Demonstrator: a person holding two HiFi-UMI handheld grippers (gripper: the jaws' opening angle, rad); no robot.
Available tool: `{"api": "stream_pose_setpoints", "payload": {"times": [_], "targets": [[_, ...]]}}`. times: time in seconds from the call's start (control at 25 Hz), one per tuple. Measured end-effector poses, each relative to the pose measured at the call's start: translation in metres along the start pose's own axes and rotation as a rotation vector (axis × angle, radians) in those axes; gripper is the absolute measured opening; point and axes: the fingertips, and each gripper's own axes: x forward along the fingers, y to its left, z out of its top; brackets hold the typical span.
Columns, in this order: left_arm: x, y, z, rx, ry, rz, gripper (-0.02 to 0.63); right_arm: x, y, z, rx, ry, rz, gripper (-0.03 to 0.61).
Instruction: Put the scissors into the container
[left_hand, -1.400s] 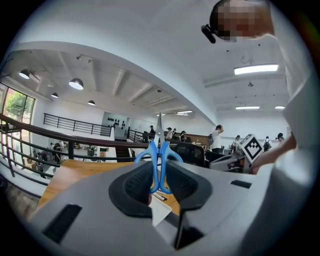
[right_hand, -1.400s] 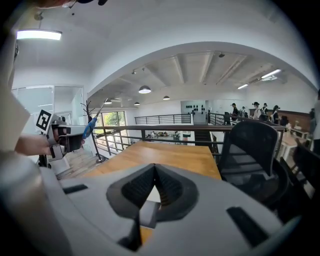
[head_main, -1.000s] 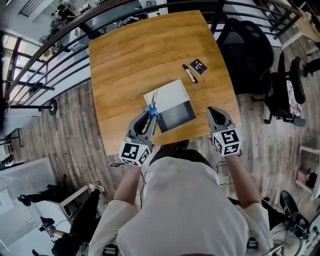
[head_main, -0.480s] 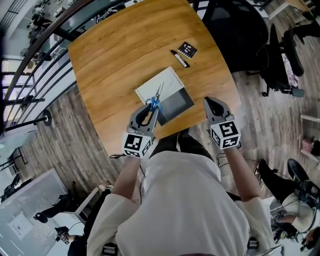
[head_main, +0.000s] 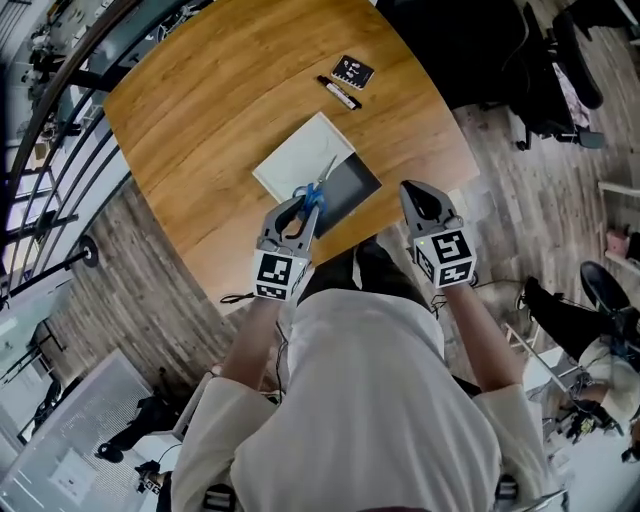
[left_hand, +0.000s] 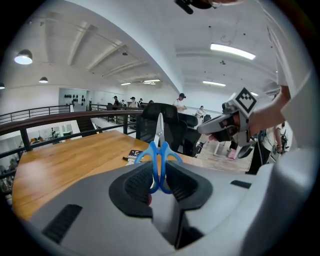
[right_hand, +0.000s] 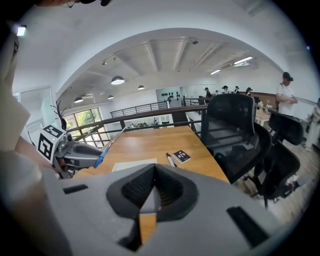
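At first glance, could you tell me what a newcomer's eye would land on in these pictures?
The blue-handled scissors stand out first, clamped by their handles in the left claw, blades pointing out over the open white container in the middle of the wooden table. The right claw hangs shut and empty by the table's near edge. A black marker lies beside a small black card at the far side.

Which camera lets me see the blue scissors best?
The left gripper view. The scissors are right up close there, with the blue handles pinched in the left tongs and the blades pointing away. The head view shows the scissors small, from above. The right gripper view shows them thin and side-on, far left.
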Motion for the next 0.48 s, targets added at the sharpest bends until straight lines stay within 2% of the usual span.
{"api": "stream_pose_setpoints", "payload": {"times": [0.48], "targets": [[0.037, -0.011, -0.061, 0.078, 0.146, -0.073, 0.075, 0.005, 0.005, -0.034, 0.052, 0.043, -0.029, 0.002]]}}
